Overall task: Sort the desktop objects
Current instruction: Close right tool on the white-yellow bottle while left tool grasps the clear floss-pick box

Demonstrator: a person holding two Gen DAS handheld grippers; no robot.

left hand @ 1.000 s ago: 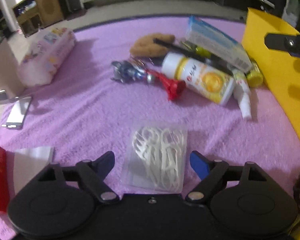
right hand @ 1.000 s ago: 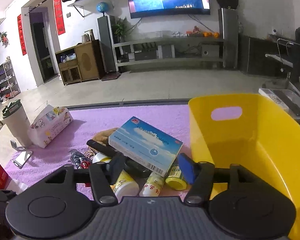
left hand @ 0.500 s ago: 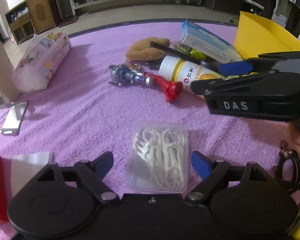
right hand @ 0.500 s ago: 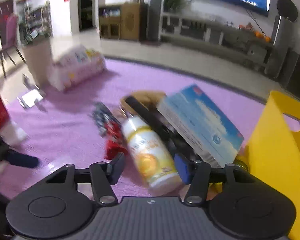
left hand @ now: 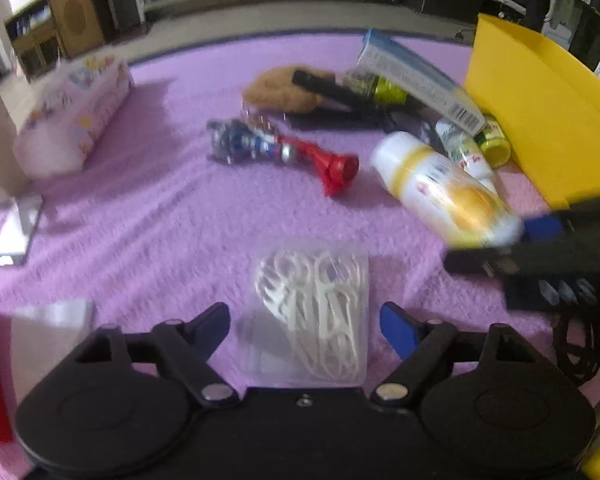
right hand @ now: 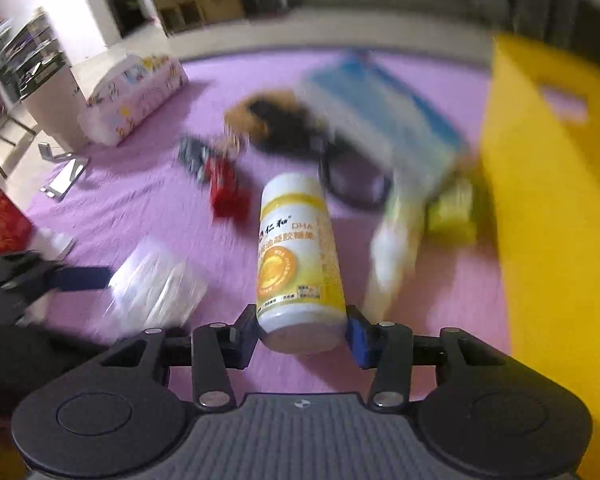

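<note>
Both of my right fingers [right hand: 256,330] press against the base end of a white and yellow bottle [right hand: 298,256], one on each side, so my right gripper [right hand: 302,334] is pinching it. The bottle points straight away from those fingers, its white cap farthest from me, and it looks sharp while everything around it is smeared by blur. In the left view the same bottle [left hand: 446,192] shows off to the right, slanted, with my right gripper [left hand: 540,240] closed on its near end.

My left gripper [left hand: 304,326] is spread wide, fingers well apart and touching nothing. Between them, just ahead, lies a clear bag of white floss picks [left hand: 314,312] flat on the purple cloth [left hand: 152,216].

Farther beyond my left fingers a red and blue toy [left hand: 284,152] lies on the cloth. Past it a brown plush thing [left hand: 280,90], a black stick [left hand: 332,90] and a blue and white box [left hand: 416,76] are heaped together, the box tilted on top. Two small bottles [left hand: 472,152] lie under the box's near end. A yellow bin [left hand: 540,120] stands to the right of the heap, and a tissue pack [left hand: 76,116] sits far off to the left.
</note>
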